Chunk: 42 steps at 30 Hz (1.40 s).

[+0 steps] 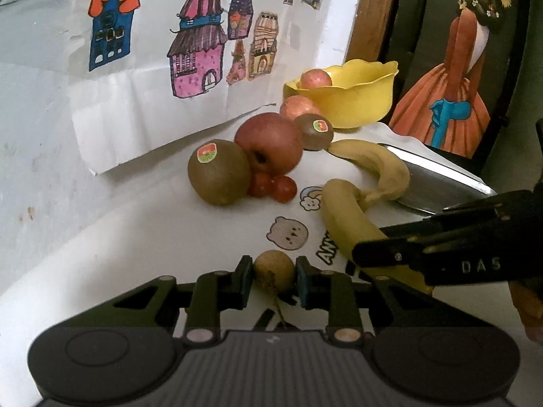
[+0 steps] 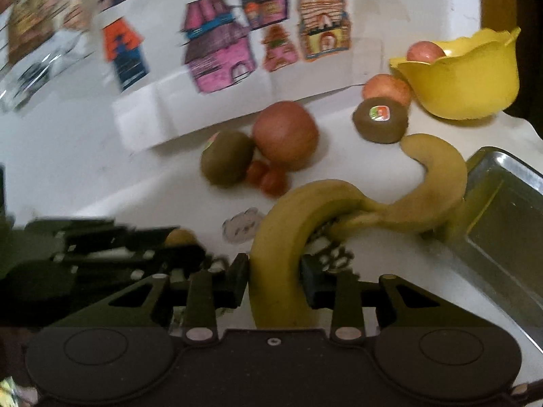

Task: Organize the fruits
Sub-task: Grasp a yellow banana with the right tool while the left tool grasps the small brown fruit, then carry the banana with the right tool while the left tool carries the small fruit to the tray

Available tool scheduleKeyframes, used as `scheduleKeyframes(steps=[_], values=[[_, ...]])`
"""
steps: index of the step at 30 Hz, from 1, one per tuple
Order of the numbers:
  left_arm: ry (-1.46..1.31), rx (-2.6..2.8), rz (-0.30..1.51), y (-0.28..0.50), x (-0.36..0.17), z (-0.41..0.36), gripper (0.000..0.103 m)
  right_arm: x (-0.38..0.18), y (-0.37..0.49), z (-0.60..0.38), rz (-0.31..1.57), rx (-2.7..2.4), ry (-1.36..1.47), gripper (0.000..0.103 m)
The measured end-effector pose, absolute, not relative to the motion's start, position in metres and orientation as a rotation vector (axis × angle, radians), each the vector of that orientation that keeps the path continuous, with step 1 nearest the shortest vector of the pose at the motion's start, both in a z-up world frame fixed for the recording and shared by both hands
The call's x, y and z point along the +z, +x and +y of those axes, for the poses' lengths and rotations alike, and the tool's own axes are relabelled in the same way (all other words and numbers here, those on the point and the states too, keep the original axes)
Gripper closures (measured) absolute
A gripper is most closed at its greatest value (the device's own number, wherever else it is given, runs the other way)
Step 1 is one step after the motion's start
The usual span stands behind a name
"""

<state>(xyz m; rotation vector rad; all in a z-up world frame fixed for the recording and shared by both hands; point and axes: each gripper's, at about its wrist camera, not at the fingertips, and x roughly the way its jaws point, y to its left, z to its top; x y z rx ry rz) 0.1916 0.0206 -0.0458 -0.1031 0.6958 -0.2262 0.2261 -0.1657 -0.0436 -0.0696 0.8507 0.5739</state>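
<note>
— What sits on the bench [image 1: 135,237], counted?
— One steel tray [image 2: 502,210], one yellow bowl [image 1: 356,101] holding one apple [image 1: 315,79], two joined bananas [image 2: 339,203], two more apples [image 1: 269,146], two kiwis [image 1: 219,176], two or three cherry tomatoes [image 1: 271,186].
— And the fingers?
— The right gripper [image 2: 275,278] is clamped on the near banana; the left gripper [image 1: 274,279] pinches one small tan fruit [image 1: 274,269], beside that banana.
</note>
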Motion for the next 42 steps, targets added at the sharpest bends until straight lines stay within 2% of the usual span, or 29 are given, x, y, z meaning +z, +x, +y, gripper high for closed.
scheduleKeyframes(steps=[10,16,22,34,42], values=[[-0.111,-0.200,0.686,0.186,-0.042,0.024,0.073,-0.061,0.239,-0.148,0.789,0.546,-0.148,0.058],[-0.101,-0.202,0.665,0.181,-0.035,0.020,0.073,-0.059,0.222,-0.145,0.730,0.549,-0.221,0.067],[-0.085,-0.203,0.638,0.174,-0.023,0.011,0.073,-0.054,0.186,-0.151,0.667,0.576,-0.315,0.068],[-0.071,-0.222,0.580,0.160,0.006,-0.020,0.073,-0.029,0.110,-0.196,0.499,0.623,-0.331,0.068],[-0.063,-0.257,0.521,0.172,0.022,-0.060,0.073,-0.009,0.102,-0.257,0.465,0.482,-0.304,0.068]])
